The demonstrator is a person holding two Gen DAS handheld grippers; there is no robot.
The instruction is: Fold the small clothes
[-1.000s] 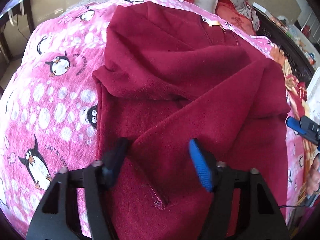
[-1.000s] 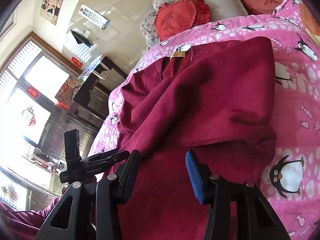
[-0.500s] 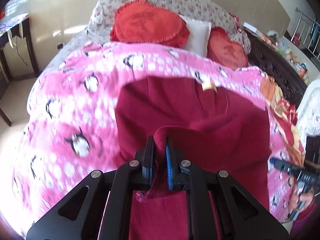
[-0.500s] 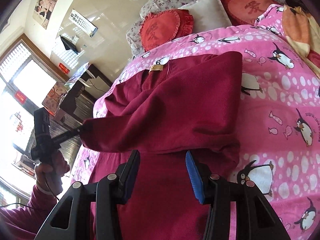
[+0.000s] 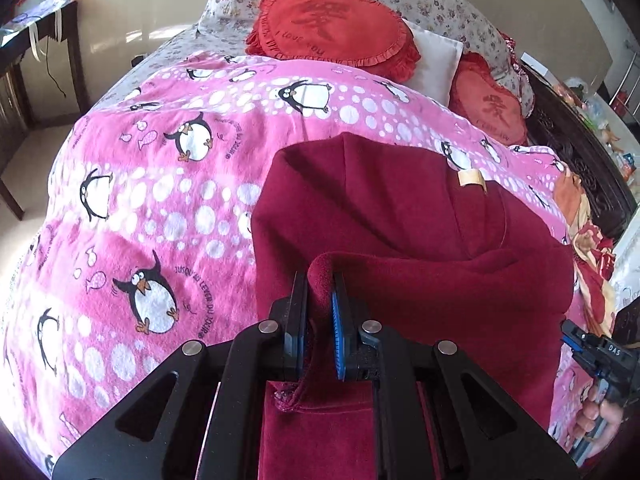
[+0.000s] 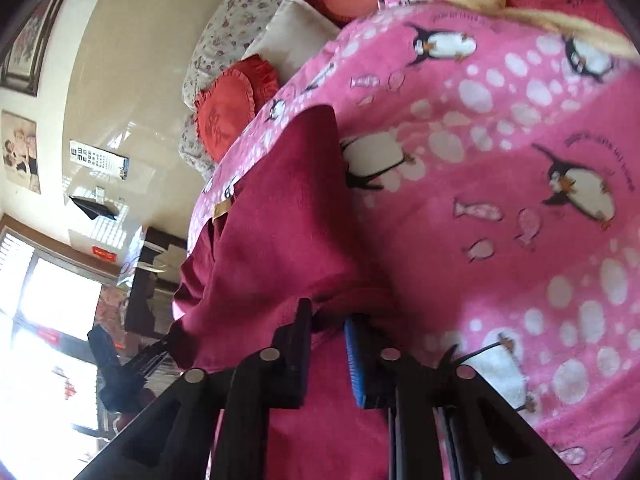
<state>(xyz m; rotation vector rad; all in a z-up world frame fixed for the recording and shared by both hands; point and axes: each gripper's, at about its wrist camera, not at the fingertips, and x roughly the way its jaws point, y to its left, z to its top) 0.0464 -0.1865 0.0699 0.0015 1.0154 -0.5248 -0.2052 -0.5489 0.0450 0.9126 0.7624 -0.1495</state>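
A dark red fleece garment [image 5: 400, 208] with a tan label [image 5: 471, 179] lies partly folded on the bed. My left gripper [image 5: 320, 280] is shut on a raised fold of its near left edge, and cloth hangs down between the fingers. The right wrist view shows the same garment [image 6: 280, 220] from its other side. My right gripper [image 6: 328, 314] is tilted and low at the garment's near right hem. Its jaws are closing with bunched cloth between the pads. The left gripper [image 6: 160, 350] shows at the left, pulling a corner out. The right gripper [image 5: 592, 348] and a hand [image 5: 600, 416] sit at the edge.
A pink penguin blanket [image 5: 160, 200] covers the bed. Red heart cushions [image 5: 332, 28] and a white pillow [image 5: 432, 56] lie at the head. A dark desk [image 5: 24, 60] stands to the left, a carved dark bed frame [image 5: 580, 160] and an orange blanket [image 5: 580, 216] to the right.
The left gripper closed on a fold of the garment and lifted it back. The right gripper rolled, sank toward the right hem, and its jaws narrowed around the cloth.
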